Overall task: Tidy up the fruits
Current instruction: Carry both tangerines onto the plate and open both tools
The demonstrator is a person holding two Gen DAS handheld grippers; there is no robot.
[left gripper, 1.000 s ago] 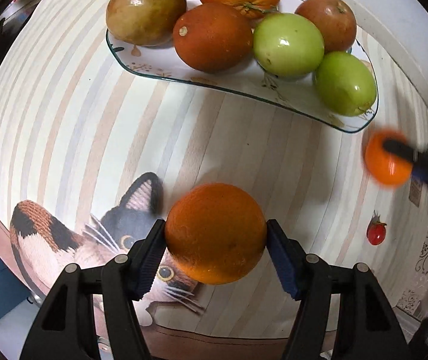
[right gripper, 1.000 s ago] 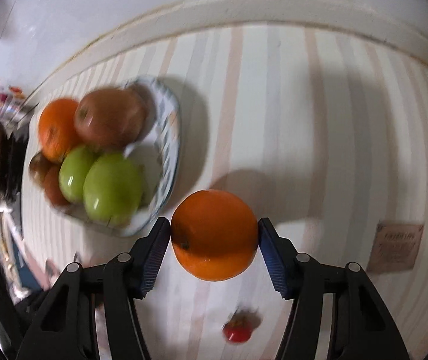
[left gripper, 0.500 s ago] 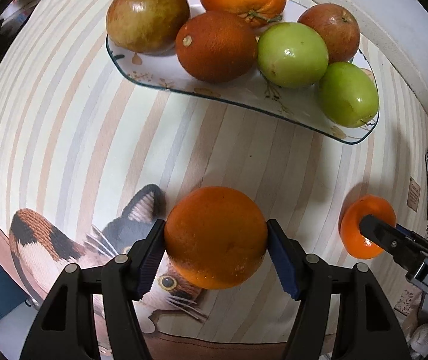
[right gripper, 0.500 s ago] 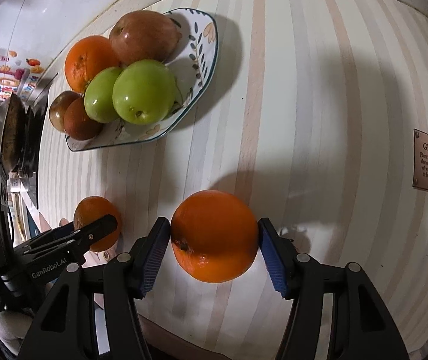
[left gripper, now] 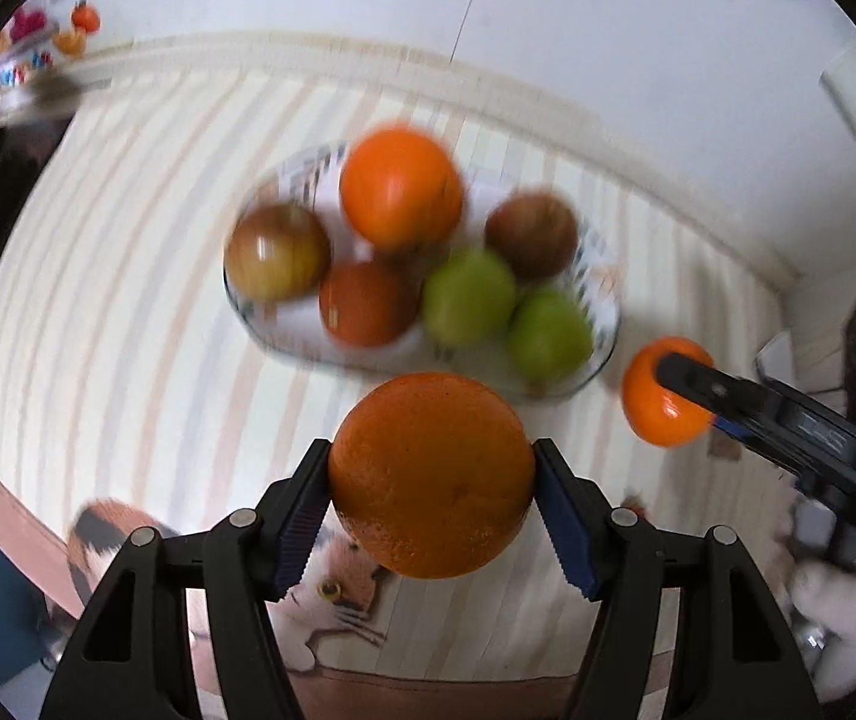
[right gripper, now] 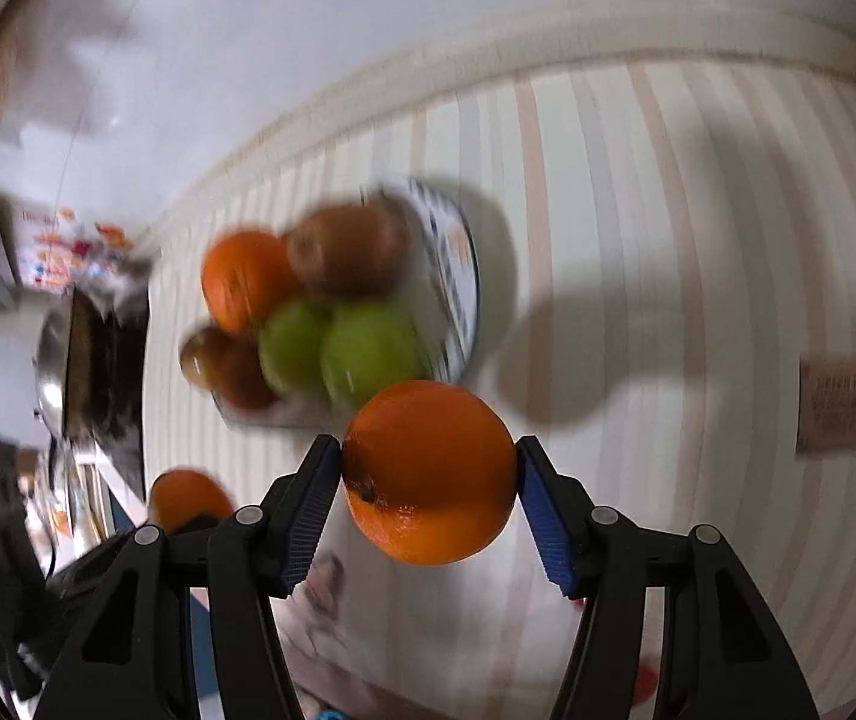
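Observation:
My left gripper (left gripper: 431, 507) is shut on a large orange (left gripper: 431, 474), held above the striped tablecloth, near the front of the fruit plate (left gripper: 605, 324). The plate holds an orange, two green apples, reddish apples and a dark orange. My right gripper (right gripper: 428, 501) is shut on a second orange (right gripper: 428, 471); it also shows in the left wrist view (left gripper: 659, 393) to the right of the plate. In the right wrist view the plate (right gripper: 461, 282) lies ahead and left, and the left gripper's orange (right gripper: 188, 498) shows at lower left. Both views are motion-blurred.
The white wall (left gripper: 548, 30) runs behind the table. A cat picture (left gripper: 332, 576) is printed on the cloth near the front edge. A brown label (right gripper: 842, 405) lies on the cloth at the right. Dark kitchen items (right gripper: 92, 372) stand beyond the table's left end.
Both grippers have lifted and tilted up with their oranges, so the plate sits lower and further off in both views and the wall shows. Grips are unchanged.

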